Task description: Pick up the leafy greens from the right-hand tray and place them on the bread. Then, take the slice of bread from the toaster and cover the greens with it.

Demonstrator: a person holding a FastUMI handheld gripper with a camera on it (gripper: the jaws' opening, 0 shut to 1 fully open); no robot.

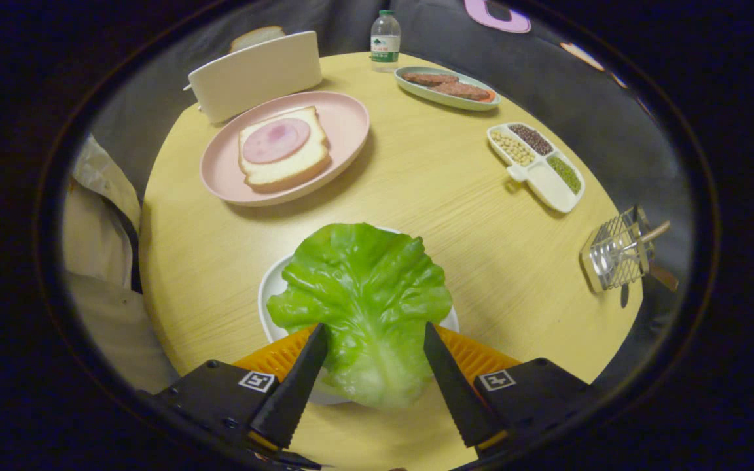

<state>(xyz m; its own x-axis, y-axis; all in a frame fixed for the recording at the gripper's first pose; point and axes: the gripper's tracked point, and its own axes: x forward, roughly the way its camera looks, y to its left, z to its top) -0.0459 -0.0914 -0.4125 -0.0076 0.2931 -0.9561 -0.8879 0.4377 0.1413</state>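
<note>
A large green lettuce leaf (364, 275) lies over a small white plate (271, 288) near the table's front edge. Its pale stem end sits between my fingers, and my gripper (375, 327) is shut on it, both fingers touching the leaf's sides. Beyond it to the left, a pink plate (351, 124) holds a slice of bread (285, 170) topped with a round of ham (275, 140). Behind that plate stands a white toaster (252, 75) with a bread slice (256, 37) sticking out of its top.
A round wooden table (429, 196) carries a green tray of meat patties (446, 88), a water bottle (385, 39), a divided dish of beans (534, 163) and a wire holder (619, 252) at the right edge. A person's pale sleeve (95, 222) is left of the table.
</note>
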